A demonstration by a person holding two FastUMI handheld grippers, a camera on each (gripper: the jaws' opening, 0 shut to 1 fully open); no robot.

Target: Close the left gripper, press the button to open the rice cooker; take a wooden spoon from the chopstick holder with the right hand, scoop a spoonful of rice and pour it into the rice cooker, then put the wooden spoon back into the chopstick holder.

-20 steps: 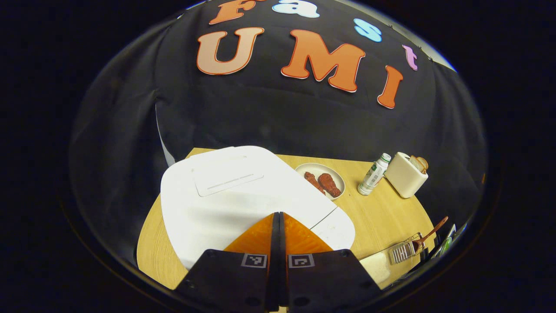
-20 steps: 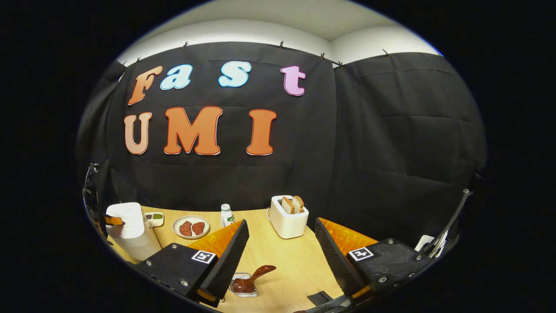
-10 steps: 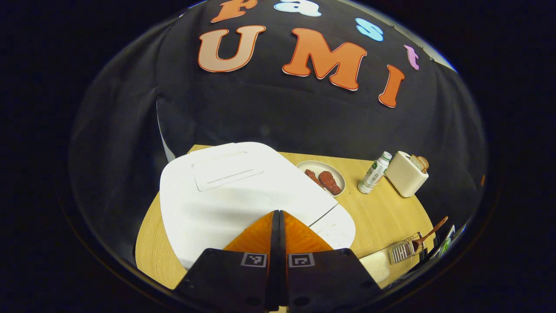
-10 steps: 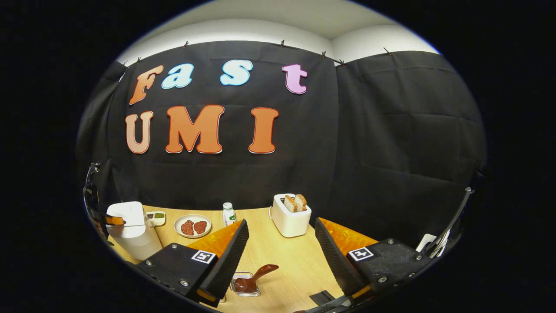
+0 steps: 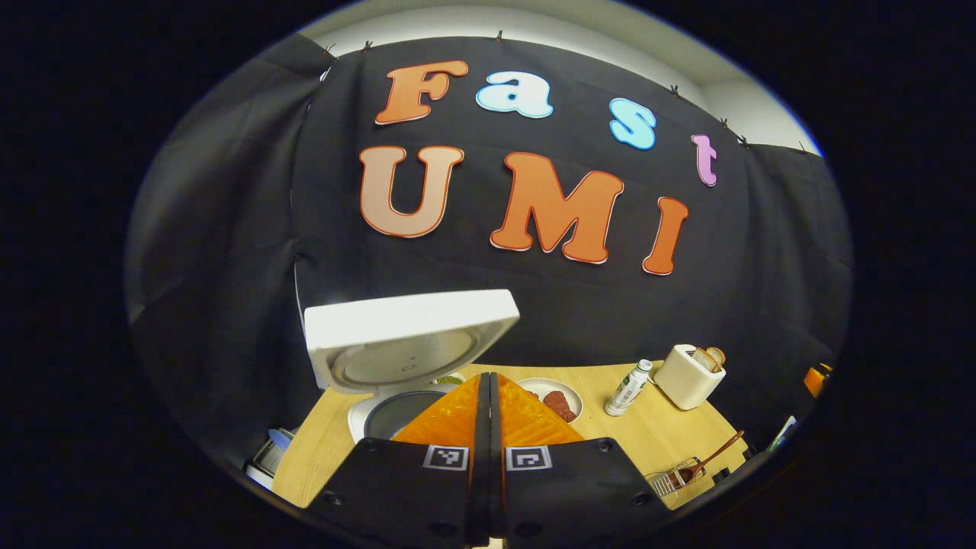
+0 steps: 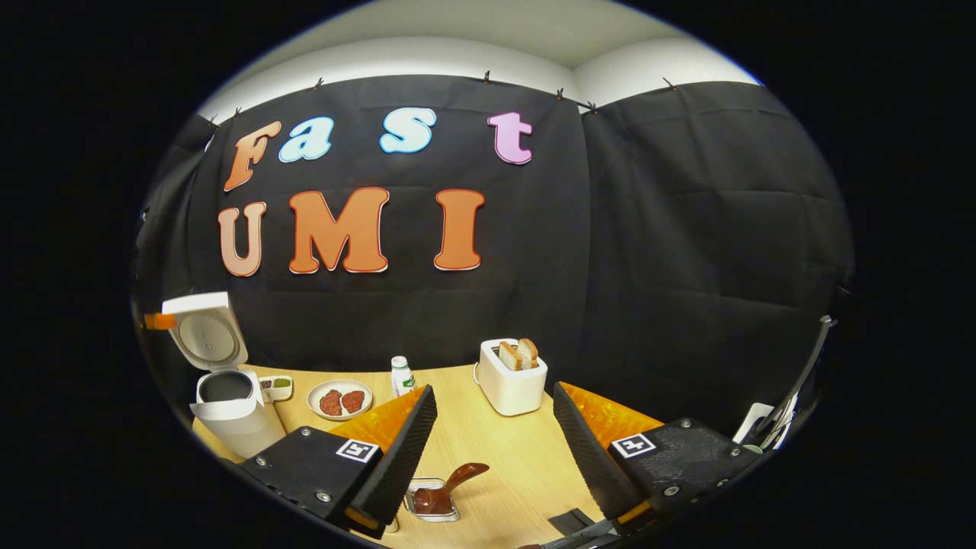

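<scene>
**Rice cooker lid up, spoon untouched**

Left gripper (image 5: 488, 381) clenched, fingers pressed flat together on nothing, raised in front of the rice cooker (image 5: 396, 408). Lid (image 5: 408, 335) swung up and back, dark inner pot exposed. Right gripper (image 6: 492, 427) spread wide, empty, above the table (image 6: 496, 457). Wooden spoon (image 6: 446, 492) standing in the chopstick holder (image 6: 435, 505), just below and between those fingers. Farther back: plate of meat (image 6: 339, 398), bottle (image 6: 401, 375), toaster (image 6: 509, 385) with bread, well apart from both grippers.
</scene>
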